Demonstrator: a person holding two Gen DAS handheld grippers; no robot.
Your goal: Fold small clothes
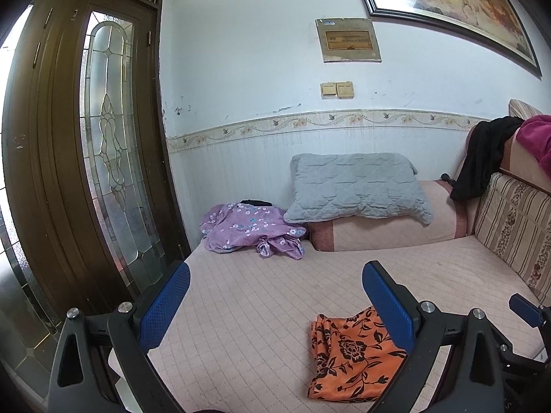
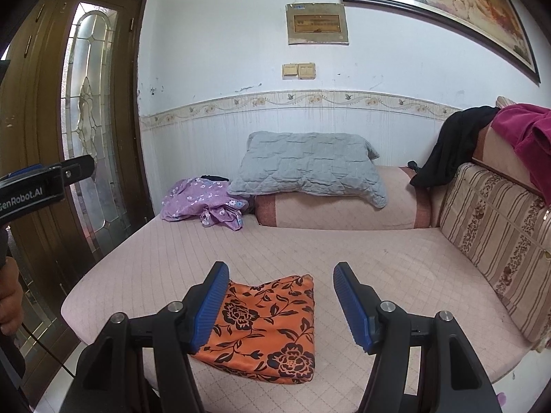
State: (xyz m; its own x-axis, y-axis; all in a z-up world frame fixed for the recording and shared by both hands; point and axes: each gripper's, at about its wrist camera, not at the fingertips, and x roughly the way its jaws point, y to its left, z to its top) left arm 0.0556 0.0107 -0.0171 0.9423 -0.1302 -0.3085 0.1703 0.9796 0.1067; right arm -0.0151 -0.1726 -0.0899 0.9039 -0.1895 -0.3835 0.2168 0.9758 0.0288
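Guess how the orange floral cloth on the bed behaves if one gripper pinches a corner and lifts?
The orange floral cloth looks thin and lies flat in soft folds, so it would probably drape and unfold rather than hold shape. It seems light for its size. Its faint sheen suggests it may slide on the quilted bed cover when pushed.

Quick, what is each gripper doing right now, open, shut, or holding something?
Left gripper: open, holding nothing.
Right gripper: open, holding nothing, above the orange floral cloth.
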